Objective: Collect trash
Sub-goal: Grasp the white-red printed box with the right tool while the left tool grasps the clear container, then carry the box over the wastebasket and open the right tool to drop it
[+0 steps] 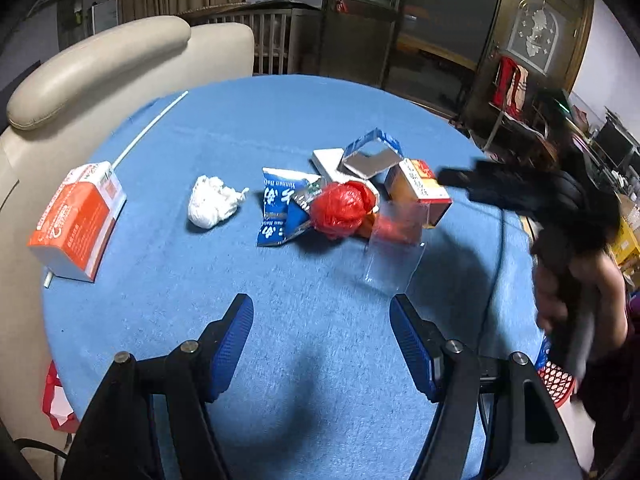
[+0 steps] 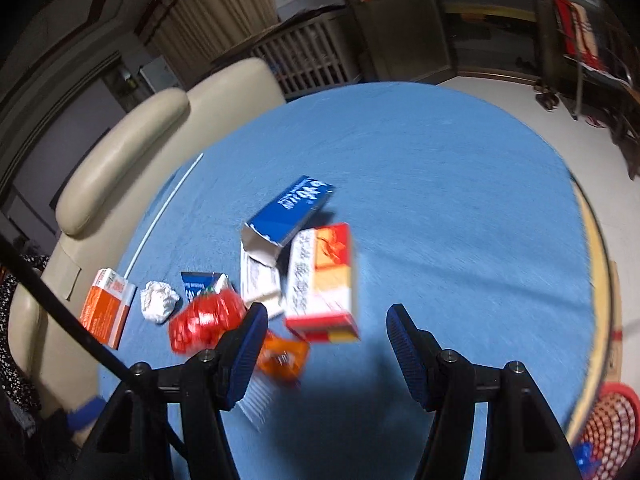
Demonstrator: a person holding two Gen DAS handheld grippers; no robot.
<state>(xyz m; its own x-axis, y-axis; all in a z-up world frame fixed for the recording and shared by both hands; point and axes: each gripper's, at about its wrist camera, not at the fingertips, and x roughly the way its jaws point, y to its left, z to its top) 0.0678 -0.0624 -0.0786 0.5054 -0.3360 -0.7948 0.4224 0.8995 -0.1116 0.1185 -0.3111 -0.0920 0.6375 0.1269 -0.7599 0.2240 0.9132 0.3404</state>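
Trash lies on a round blue table [image 1: 280, 128]. In the left wrist view: an orange-and-white carton [image 1: 78, 220] at the left, a crumpled white tissue [image 1: 214, 201], a blue snack wrapper [image 1: 282, 210], a red crumpled bag [image 1: 342, 208], a clear plastic box [image 1: 396, 250], an orange-yellow box [image 1: 420, 190] and an open blue box [image 1: 372, 156]. My left gripper [image 1: 322, 344] is open and empty, near the table's front. My right gripper [image 2: 326, 350] is open and empty, just in front of the red-and-yellow box [image 2: 322, 280]; it shows blurred in the left wrist view [image 1: 520, 192].
A beige armchair [image 1: 100, 68] stands behind the table on the left. A thin white straw [image 1: 148, 130] lies near the far left edge. A red mesh basket [image 2: 612, 428] sits below the table's right edge. Cabinets and a crib stand at the back.
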